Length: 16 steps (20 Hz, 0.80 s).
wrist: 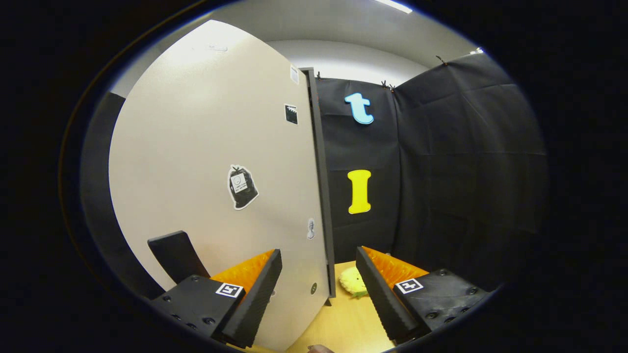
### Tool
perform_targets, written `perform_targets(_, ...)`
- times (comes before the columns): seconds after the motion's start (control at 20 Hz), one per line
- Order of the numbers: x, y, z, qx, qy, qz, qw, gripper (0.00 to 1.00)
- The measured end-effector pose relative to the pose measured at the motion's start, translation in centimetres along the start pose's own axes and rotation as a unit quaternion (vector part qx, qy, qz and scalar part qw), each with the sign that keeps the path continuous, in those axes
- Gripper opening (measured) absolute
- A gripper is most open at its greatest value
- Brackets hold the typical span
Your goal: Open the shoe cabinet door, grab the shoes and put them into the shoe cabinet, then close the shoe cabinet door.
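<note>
Pale beige, the shoe cabinet door [216,162] stands swung out ahead of the hand-held gripper [319,289], its dark edge [321,196] running from twelve to six o'clock between the fingers. The fingers are spread wide, holding nothing. A small yellow-green soft thing [354,283] lies on the wooden tabletop [343,323] just beyond them, beside the door's edge.
</note>
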<state>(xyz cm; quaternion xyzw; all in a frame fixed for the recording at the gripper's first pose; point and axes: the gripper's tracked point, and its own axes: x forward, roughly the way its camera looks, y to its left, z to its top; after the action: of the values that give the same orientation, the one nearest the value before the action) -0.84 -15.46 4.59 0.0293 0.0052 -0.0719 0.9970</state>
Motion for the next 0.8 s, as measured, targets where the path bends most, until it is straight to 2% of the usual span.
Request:
perform_targets(0.4, 3.3, 6.8, -0.9, -0.002, -0.001, 0.037, 0.999, 0.98)
perform_targets(0.8, 4.7, 7.8, -0.6, -0.003, 0.004, 0.052, 0.999, 0.98)
